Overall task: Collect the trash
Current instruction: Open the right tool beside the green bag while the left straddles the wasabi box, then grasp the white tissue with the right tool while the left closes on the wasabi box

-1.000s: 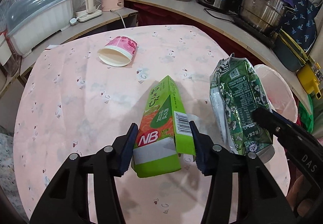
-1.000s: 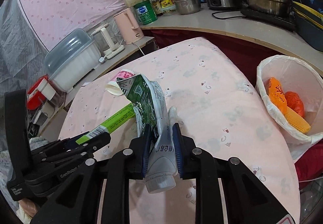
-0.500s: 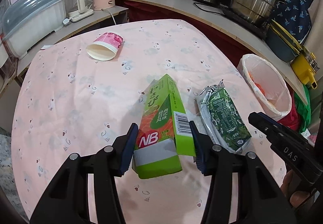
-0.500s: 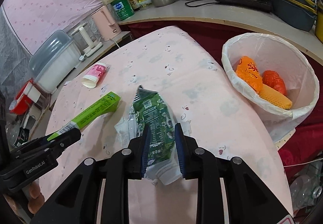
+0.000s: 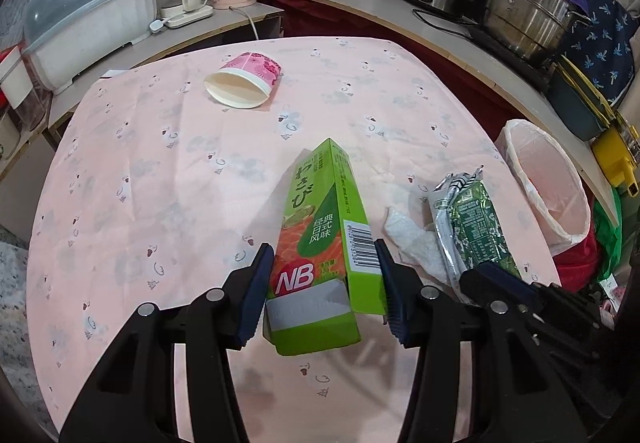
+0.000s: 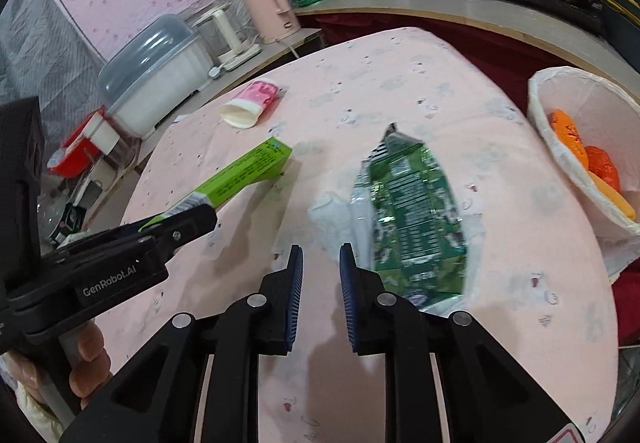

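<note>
Pink table first: your left tongs clamp the green box, while your right tongs close on nothing beside the green pouch. Beyond the pouch, the bin holds some trash (orange wrappers); pouch, tissue and cup remain.

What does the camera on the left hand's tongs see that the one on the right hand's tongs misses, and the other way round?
Only the left view shows the printed front of the green box held in the left tongs.

Only the right view shows the orange and red rubbish inside the bin, and the right tongs closing with nothing between them.

Both show the green foil packet lying on the pink tablecloth, the crumpled tissue beside it, and the tipped pink paper cup.
</note>
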### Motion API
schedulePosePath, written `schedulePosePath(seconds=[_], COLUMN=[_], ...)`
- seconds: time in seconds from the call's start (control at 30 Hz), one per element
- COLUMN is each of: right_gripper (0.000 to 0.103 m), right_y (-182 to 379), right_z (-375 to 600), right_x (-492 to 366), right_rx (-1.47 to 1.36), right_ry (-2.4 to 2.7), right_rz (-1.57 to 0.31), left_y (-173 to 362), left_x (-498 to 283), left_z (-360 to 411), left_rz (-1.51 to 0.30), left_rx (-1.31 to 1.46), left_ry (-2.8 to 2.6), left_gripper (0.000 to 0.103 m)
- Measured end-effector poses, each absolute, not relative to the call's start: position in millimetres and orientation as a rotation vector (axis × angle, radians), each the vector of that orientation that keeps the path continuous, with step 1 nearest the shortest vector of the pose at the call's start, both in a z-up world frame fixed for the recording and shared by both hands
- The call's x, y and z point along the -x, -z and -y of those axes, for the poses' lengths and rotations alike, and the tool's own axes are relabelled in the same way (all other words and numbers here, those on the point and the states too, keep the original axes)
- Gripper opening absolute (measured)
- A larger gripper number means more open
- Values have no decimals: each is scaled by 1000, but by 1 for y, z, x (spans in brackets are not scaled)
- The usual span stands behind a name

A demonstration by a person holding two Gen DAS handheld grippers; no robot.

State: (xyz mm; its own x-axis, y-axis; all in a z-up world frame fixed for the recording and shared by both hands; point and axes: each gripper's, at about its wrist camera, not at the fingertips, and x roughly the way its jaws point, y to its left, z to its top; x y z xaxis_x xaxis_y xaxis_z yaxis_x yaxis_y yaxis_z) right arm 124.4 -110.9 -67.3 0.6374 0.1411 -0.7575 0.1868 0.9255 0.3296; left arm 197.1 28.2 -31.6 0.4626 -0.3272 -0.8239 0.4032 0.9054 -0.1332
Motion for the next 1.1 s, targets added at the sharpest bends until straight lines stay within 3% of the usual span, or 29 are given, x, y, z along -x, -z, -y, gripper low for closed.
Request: schedulePosePath(seconds=[0.53, 0.67, 1.03, 1.1], right_gripper=[14, 5, 4, 4], right_y=[109, 111, 45, 31], right_z=[107, 104, 132, 138], right_x=[-168, -173, -152, -149], right_rx=[-278, -244, -435, -473], right_ry=[137, 156, 66, 43], right_rz=[-979, -977, -804, -773], left_y=[55, 58, 29, 21], left_x=[-208, -207, -200, -197], left_z=[-47, -42, -34, -30], left_rz=[-1059, -1065, -1013, -1007], left_rx=[-51, -58, -49, -58], left_ry=[421, 434, 459, 464], left_gripper=[47, 47, 45, 20])
